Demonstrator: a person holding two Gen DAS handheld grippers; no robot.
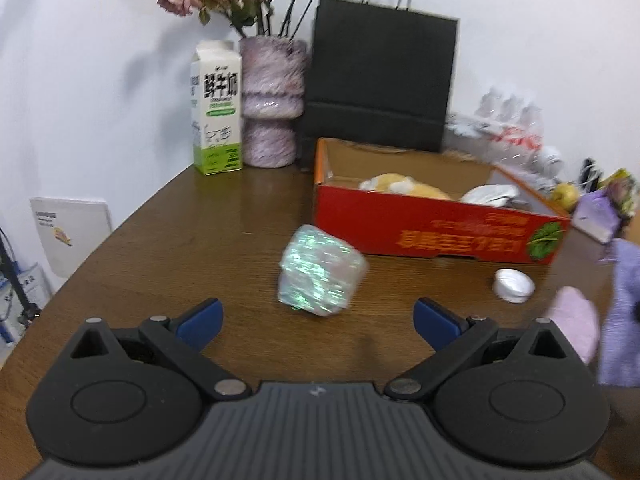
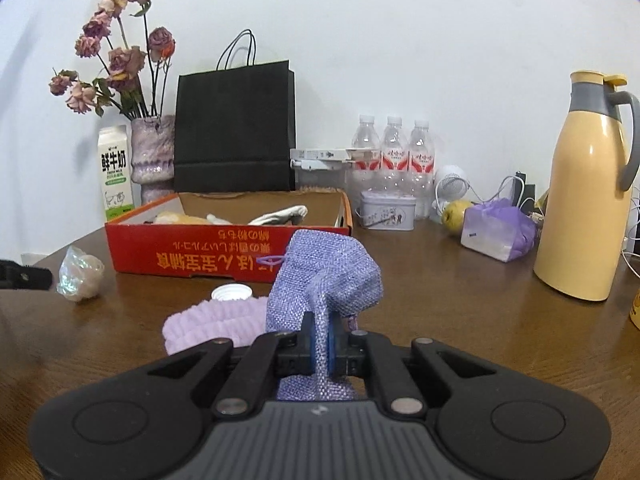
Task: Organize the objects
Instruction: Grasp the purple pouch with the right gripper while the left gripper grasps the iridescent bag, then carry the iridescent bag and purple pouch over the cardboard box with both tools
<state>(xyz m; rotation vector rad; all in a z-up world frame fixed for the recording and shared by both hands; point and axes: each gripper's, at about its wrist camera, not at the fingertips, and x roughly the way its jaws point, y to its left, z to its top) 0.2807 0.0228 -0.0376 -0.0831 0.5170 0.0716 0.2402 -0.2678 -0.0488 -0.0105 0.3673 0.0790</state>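
Note:
My left gripper (image 1: pixel 318 320) is open and empty, its blue pads wide apart just in front of a crumpled iridescent wrapper ball (image 1: pixel 320 270) on the brown table. My right gripper (image 2: pixel 320 346) is shut on a purple woven cloth pouch (image 2: pixel 326 268), held above the table in front of the red cardboard box (image 2: pixel 224 252). The pouch also shows at the right edge of the left wrist view (image 1: pixel 622 312). A fluffy lilac cloth (image 2: pixel 212 326) and a white bottle cap (image 2: pixel 231 292) lie on the table before the box. The box (image 1: pixel 436 232) holds a yellow plush and a white glove.
At the back stand a milk carton (image 2: pixel 116 172), a vase of dried roses (image 2: pixel 154 152), a black paper bag (image 2: pixel 236 128), water bottles (image 2: pixel 394 152), a tin (image 2: pixel 386 210), a yellow-green fruit (image 2: pixel 454 216), a purple tissue pack (image 2: pixel 498 230) and a yellow thermos (image 2: pixel 584 208).

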